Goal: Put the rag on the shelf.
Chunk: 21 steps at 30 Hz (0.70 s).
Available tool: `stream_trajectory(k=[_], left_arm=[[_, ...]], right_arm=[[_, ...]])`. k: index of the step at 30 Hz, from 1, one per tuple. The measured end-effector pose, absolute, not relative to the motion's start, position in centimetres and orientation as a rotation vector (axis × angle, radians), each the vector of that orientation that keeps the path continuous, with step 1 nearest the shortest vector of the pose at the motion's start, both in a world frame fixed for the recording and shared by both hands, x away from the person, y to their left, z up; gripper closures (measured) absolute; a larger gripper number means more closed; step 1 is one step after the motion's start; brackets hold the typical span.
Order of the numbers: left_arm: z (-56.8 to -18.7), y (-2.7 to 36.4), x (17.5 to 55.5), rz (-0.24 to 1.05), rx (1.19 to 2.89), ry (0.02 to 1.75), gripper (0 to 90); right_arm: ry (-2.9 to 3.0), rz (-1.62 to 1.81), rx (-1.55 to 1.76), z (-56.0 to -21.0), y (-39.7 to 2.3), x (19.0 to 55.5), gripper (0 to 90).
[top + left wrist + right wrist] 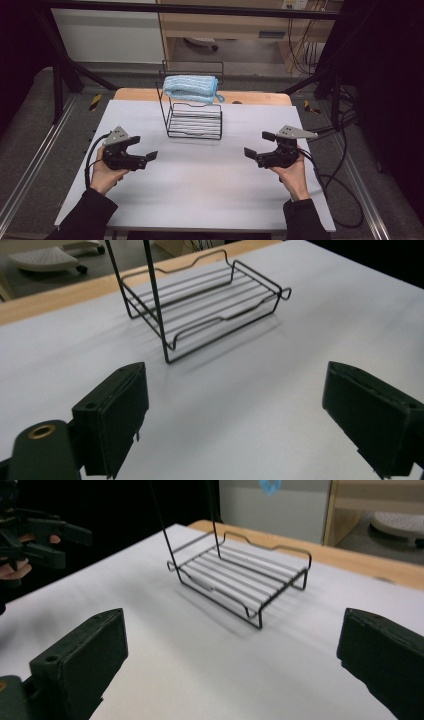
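A black wire rack (194,107) stands at the back middle of the white table (200,185). A folded light-blue towel (191,88) lies on its upper shelf; the lower shelf (200,302) (242,577) is bare. My left gripper (142,148) hovers low over the table at the left, held in a hand, jaws wide apart with nothing between them (235,415). My right gripper (259,145) is at the right, also open and empty (230,660). Both point toward the table's middle, in front of the rack.
A wooden strip (260,97) runs along the table's far edge. Black cables (340,170) trail off the right side onto the floor. A dark frame with slanted struts (65,65) surrounds the table. The other gripper (35,540) appears at the far left of the right gripper view.
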<state>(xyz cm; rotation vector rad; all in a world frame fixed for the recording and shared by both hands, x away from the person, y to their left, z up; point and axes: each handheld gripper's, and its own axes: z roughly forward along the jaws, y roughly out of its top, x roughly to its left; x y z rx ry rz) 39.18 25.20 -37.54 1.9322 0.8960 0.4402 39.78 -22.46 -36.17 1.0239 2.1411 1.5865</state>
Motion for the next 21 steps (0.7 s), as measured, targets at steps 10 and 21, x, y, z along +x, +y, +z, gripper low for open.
stream_trajectory(k=[10, 21], left_arm=[[-41.5, 27.4, 37.9, 0.403, 1.961, 0.927, 11.3], [-43.4, 28.3, 37.2, 0.398, 1.974, 0.924, 11.3]], right_arm=[[2.197, 1.522, 1.084, -41.2, -25.0, 38.1, 0.7], [2.234, 1.450, 1.116, -43.8, -27.0, 36.9, 0.6]])
